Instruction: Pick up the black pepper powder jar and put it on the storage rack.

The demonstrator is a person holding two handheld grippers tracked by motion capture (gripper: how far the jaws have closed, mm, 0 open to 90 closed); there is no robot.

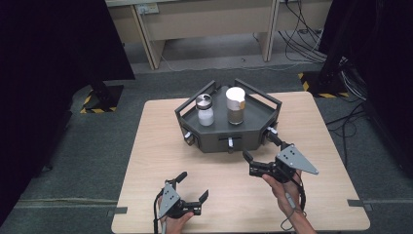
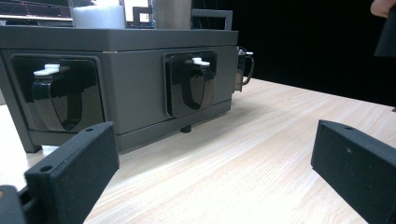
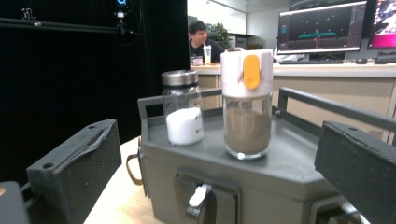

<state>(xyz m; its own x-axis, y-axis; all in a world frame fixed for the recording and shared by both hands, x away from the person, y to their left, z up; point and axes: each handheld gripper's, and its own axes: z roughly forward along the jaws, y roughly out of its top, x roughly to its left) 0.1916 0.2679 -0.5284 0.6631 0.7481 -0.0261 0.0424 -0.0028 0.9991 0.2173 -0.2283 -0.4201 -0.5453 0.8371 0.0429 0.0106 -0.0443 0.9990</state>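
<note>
A dark grey six-sided box with railings and small front drawers stands at the table's far middle. On its top are a glass jar of white powder with a metal lid and a jar of brown powder with a white lid and orange tab. My left gripper is open near the table's front edge, its view facing two latched drawer fronts. My right gripper is open just right of the box's front, one jaw close to a corner drawer. Its view shows both jars, white and brown.
The light wooden table has bare room left and in front of the box. Beyond it are desk legs, floor cables and stand feet with yellow-black tape. A person sits at a far desk with monitors.
</note>
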